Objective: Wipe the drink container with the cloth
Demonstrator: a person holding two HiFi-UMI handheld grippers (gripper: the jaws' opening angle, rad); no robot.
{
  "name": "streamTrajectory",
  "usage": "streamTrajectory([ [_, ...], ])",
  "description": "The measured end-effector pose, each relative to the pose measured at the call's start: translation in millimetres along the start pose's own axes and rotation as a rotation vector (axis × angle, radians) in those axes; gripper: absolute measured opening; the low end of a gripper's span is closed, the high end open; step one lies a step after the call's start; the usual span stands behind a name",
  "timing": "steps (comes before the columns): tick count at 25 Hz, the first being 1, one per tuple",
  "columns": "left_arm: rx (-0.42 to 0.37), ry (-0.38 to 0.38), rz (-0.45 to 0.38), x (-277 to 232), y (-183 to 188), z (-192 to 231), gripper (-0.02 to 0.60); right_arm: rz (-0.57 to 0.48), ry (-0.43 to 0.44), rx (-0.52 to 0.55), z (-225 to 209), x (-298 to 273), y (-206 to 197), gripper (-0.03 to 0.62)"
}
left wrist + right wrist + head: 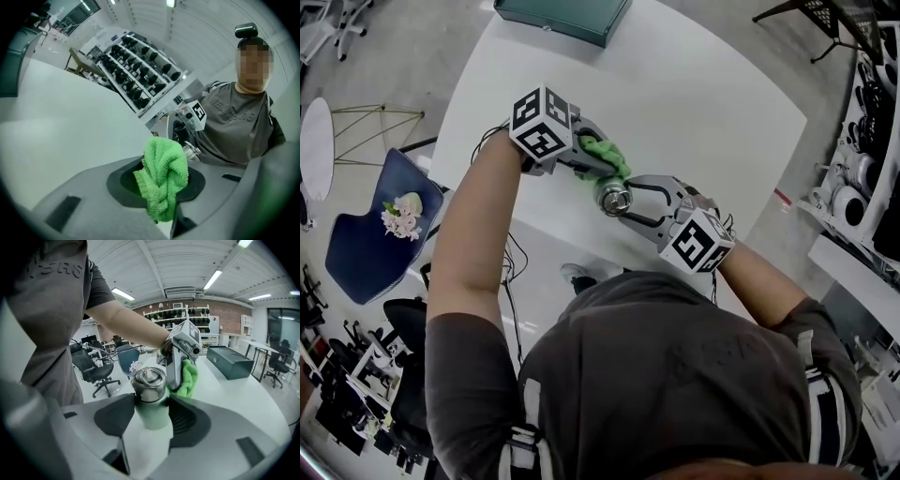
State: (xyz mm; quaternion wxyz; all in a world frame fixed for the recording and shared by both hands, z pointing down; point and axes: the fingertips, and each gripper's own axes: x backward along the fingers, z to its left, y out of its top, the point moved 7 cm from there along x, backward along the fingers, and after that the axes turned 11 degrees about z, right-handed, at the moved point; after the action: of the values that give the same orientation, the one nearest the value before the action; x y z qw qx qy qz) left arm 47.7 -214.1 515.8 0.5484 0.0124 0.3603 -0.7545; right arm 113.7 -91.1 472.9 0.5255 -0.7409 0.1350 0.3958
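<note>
White surface. Right gripper fingers clamp the drink container at the surface's near edge. Left gripper fingers pinch the green cloth, pressed to the container's side. Wiping looks underway, likely unfinished.

table middle: white table bare, wide passage
far edge: teal case blocks
near edge: bottle and cloth touching, tight
left side: blue chair off table

Only the person's grey shirt bears lettering, seemingly ending "SRS", otherwise illegible.
</note>
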Motion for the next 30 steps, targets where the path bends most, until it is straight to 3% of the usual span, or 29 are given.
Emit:
streamTrajectory([
  [4, 0.037, 0.015, 0.024, -7.1, -8.2, 9.7, 0.084, 0.002, 0.001, 0.002, 2.6, -1.9, 0.7, 0.218],
  [7, 0.048, 0.073, 0.094, -13.4, -10.8, 17.0, 0.084, 0.003, 0.003, 0.004, 2.0, -1.3, 0.0, 0.218],
  [12, -0.039, 0.203, 0.224, -12.8, -10.0, 11.4, 0.084, 0.001, 0.010, 0.006, -1.9, -0.1, -1.0, 0.218],
  [17, -0.079, 0.212, 0.029, 18.4, 0.1, -29.7, 0.084, 0.004, 0.020, 0.015, -4.2, 1.8, -2.6, 0.218],
  [26, 0.038, 0.419, 0.050, -6.1, -41.1, -19.8, 0.084, 0.017, 0.020, 0.031, 0.7, 1.2, 1.5, 0.218],
  [30, 0.041, 0.542, 0.049, -14.1, -55.7, -25.9, 0.084, 0.018, 0.017, 0.033, 0.8, 0.9, -0.3, 0.218],
])
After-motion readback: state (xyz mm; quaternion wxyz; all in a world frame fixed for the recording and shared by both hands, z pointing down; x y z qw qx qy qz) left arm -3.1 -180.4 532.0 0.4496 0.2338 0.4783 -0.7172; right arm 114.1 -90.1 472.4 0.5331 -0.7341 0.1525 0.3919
